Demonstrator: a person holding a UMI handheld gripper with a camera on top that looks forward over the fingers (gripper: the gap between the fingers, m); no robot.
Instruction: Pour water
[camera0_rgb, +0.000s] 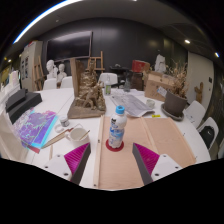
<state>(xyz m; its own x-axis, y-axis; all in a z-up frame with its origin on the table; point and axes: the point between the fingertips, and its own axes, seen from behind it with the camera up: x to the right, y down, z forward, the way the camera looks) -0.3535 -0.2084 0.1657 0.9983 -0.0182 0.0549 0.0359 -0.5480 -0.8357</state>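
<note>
a water bottle (116, 129) is seen standing on the desk (170, 140), ahead of the opened tongs (111, 157).

the two fingers of the tongs are held apart, with magenta pads (77, 156) on their inner faces, and nothing is gripped between them. the bottle, clear with a blue cap and a label, is placed upright on a red coaster (116, 146) at 12 o'clock from the tongs, just beyond the fingertips and not touched by them. at 10 o'clock a colourful book (37, 128) is laid on the desk. farther at 11 o'clock a wooden model (88, 95) is placed, and at 1 o'clock some papers (134, 104) are spread.
</note>
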